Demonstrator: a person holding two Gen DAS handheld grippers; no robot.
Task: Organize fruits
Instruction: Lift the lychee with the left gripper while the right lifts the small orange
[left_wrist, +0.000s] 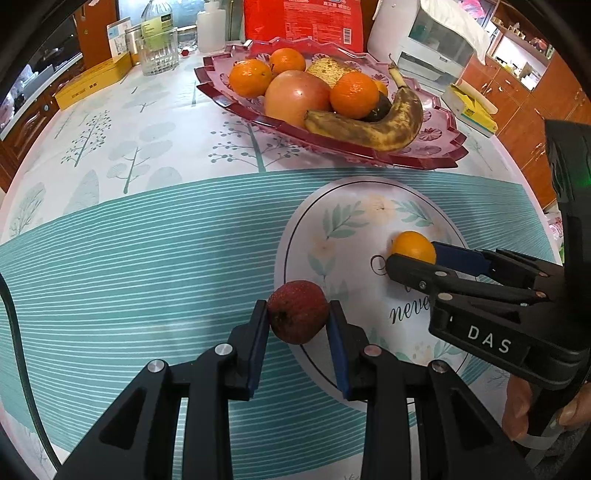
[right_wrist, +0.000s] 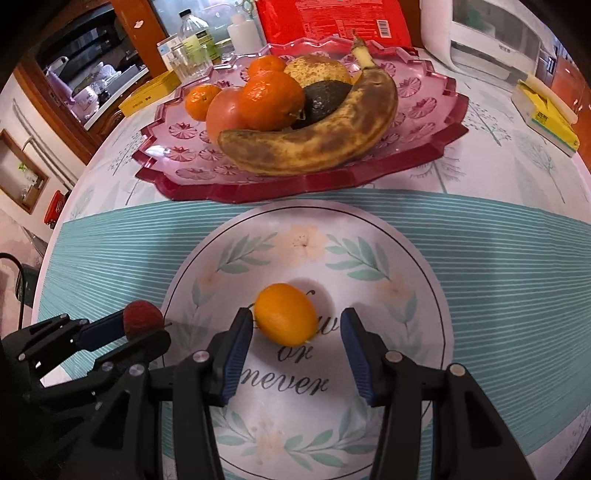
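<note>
**Listener:** What are your two tongs doing?

**Operator:** My left gripper (left_wrist: 298, 321) is pinching a small rough-skinned red fruit (left_wrist: 297, 311), a blue pad pressed on each side of it. It looks like a lychee, though I can't be sure. It hangs at the left edge of the round floral print (right_wrist: 417, 258) on the tablecloth (left_wrist: 147, 258). My right gripper (right_wrist: 295, 328) stands spread around a small orange citrus (right_wrist: 286, 314), likely a kumquat, which lies on that print near its middle.

**Listener:** Where is the citrus relative to the right tongs?

**Operator:** Between the fingers but off-centre — it sits just beside the left pad (right_wrist: 236, 354), perhaps touching it, and clearly apart from the right pad, towards the tips rather than deep in the jaws.

**Listener:** How would you take it well?

**Operator:** I judge I should shift slightly left and forward so the fruit sits mid-pad, then close slowly. It's oval and smooth, so an uneven squeeze could make it roll or pop out.

**Listener:** And where do the fruits go?

**Operator:** Probably the pink scalloped glass tray (right_wrist: 424, 147) just beyond the print — it already holds a spotted brown banana (right_wrist: 314, 147), several mandarins (right_wrist: 271, 98), a large reddish fruit and a dark avocado.
</note>
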